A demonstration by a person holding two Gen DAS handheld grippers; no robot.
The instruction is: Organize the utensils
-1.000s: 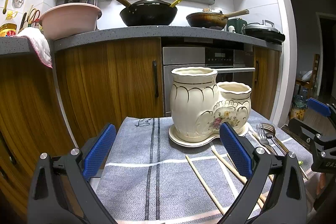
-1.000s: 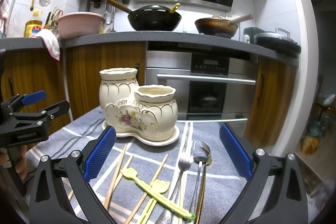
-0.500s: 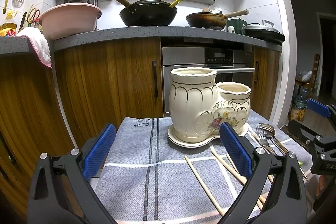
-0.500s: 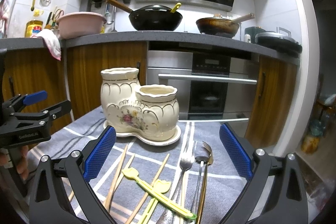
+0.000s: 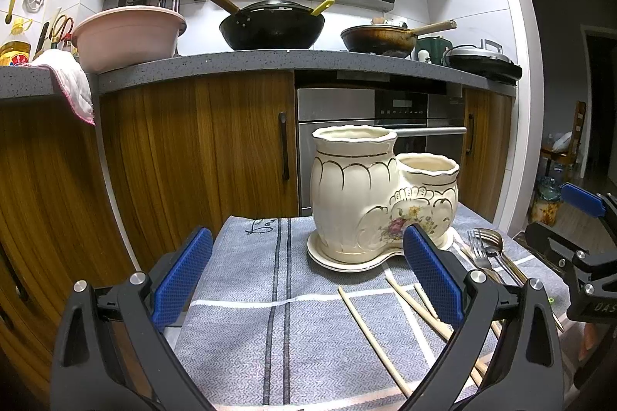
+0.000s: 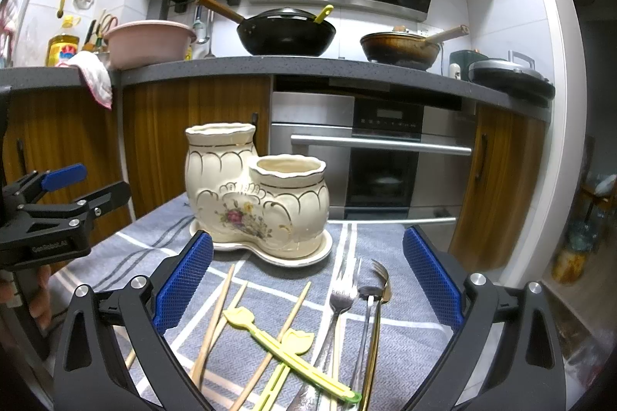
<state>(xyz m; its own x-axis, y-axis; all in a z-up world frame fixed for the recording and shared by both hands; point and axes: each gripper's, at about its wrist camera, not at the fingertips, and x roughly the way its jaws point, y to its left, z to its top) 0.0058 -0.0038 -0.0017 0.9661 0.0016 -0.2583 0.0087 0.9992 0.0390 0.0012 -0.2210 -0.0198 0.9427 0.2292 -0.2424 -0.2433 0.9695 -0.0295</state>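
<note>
In the left wrist view, the left gripper [image 5: 308, 280] hovered with its blue-padded jaws wide apart and nothing between them, above a grey woven cloth with white and dark stripes [image 5: 270, 334] on the worktop. Beyond it stood the cream ceramic two-pot utensil holder with gold trim and a flower print [image 5: 370, 202], both pots seemingly empty, though their depths were not visible. Pale wooden chopsticks [image 5: 370, 330] lay loose near the right jaw. Compared with a second earlier the holder sat barely lower and nearer in the picture, so the gripper had only drifted slightly.

In the right wrist view, the right gripper [image 6: 308, 280] was equally wide and empty. Under it lay the chopsticks [image 6: 216, 310], two yellow-green plastic tulip-headed picks [image 6: 285, 345], a steel fork [image 6: 339, 299] and what looked like a dark spoon beside a gold-coloured fork [image 6: 380, 291]. The layout matched the earlier frames; nothing had been lifted. By my reading, sorting had not yet begun, and a first pick was probably next.
</note>
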